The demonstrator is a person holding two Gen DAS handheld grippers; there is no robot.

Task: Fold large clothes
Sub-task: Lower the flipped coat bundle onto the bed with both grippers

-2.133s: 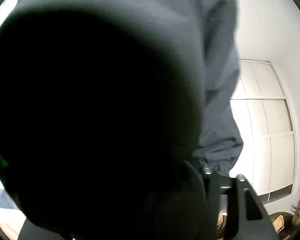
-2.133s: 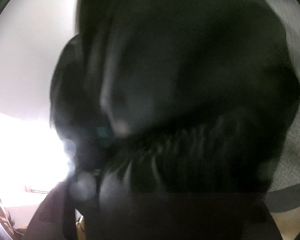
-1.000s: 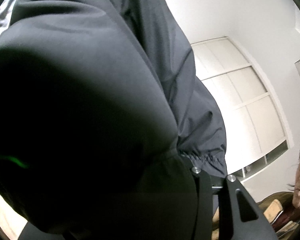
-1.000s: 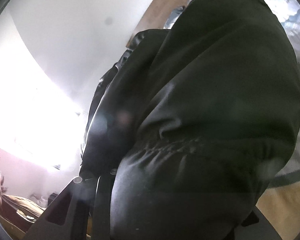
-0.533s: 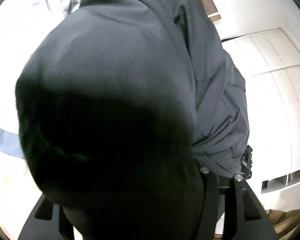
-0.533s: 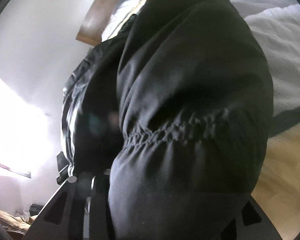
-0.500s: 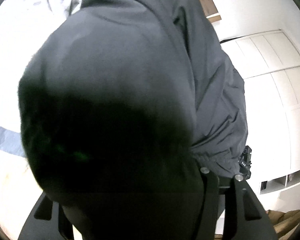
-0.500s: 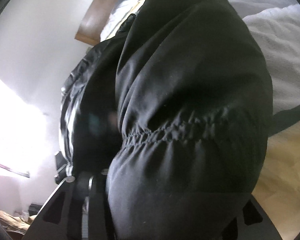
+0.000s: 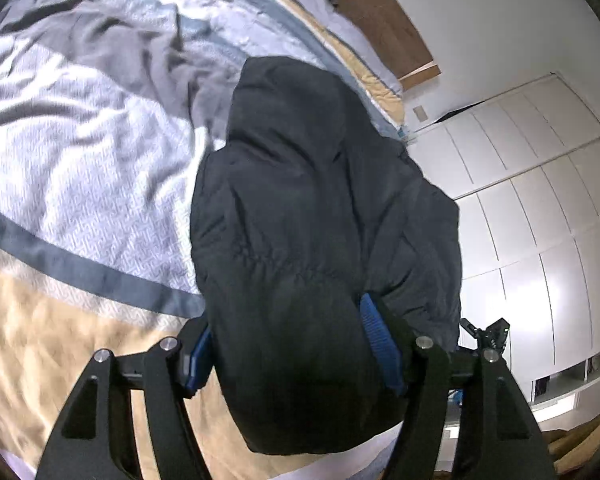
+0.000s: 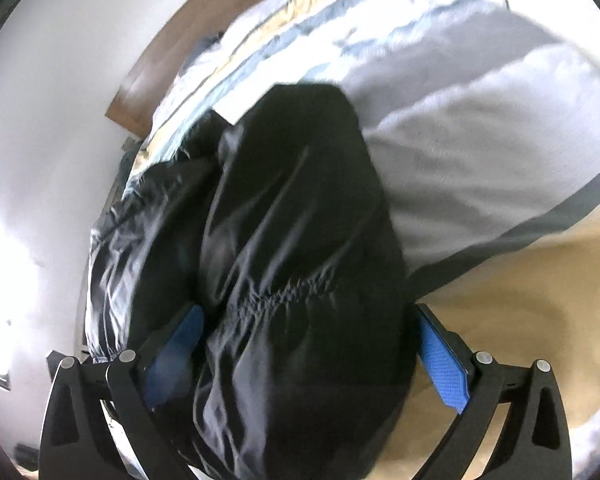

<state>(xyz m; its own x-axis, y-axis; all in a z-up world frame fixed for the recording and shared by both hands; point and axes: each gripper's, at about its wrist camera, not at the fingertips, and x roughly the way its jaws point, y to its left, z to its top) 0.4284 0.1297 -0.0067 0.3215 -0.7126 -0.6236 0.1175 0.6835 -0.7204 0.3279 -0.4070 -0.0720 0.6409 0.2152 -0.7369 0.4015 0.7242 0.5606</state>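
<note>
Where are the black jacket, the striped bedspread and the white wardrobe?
black nylon jacket (image 9: 308, 208), left wrist view, smooth panel above the gathered elastic seam.
striped grey, white and tan bedspread (image 9: 80, 160), left wrist view, pale patterned band.
white panelled wardrobe (image 9: 540, 216), left wrist view, a door panel.

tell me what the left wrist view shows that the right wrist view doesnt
Only the left wrist view shows the white wardrobe doors. Only the right wrist view shows glare from a bright window at its left edge. Both show a dark jacket bunched between open tongs, the left tongs and right tongs, over the striped bedspread with the wooden headboard beyond.
</note>
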